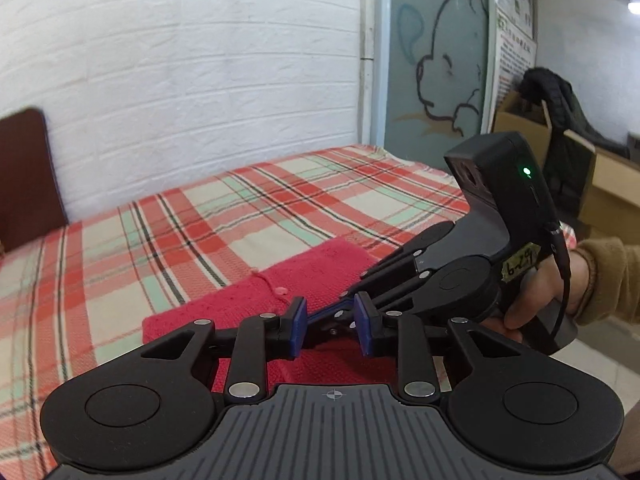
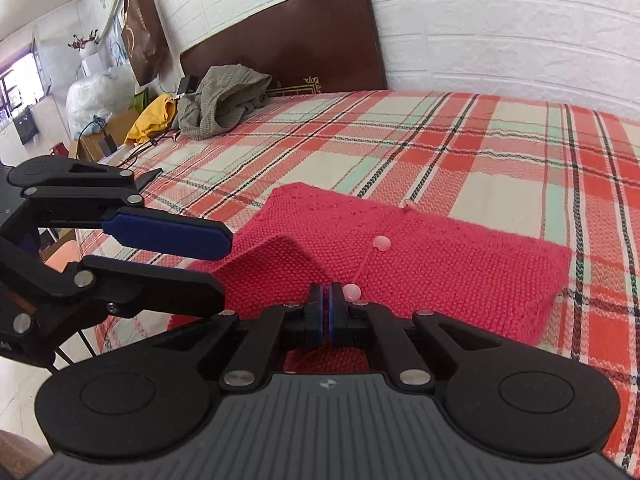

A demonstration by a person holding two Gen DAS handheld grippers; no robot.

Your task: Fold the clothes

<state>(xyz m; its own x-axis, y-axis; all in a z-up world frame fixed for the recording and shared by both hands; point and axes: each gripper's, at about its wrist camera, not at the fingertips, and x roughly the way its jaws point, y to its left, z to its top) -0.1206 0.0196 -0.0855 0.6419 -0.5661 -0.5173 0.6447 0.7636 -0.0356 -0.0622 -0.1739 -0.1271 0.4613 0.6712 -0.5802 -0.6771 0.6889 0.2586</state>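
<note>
The right gripper (image 2: 328,308) is pinching the red knit (image 2: 420,256) between closed fingers, while the left gripper (image 1: 330,326) is hovering with fingers apart over the bed (image 1: 200,220).

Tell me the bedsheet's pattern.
The bedsheet is plaid: red, cream and mint green with thin dark lines. Right wrist view shows it best.

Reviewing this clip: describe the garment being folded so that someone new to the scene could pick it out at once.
Start at the bed with the plaid sheet against the white brick wall. Near its front edge lies a red knitted cardigan, partly folded, with pale pink buttons. Unlike the grey-green knit garment heaped by the headboard, it lies flat and bright red.
</note>
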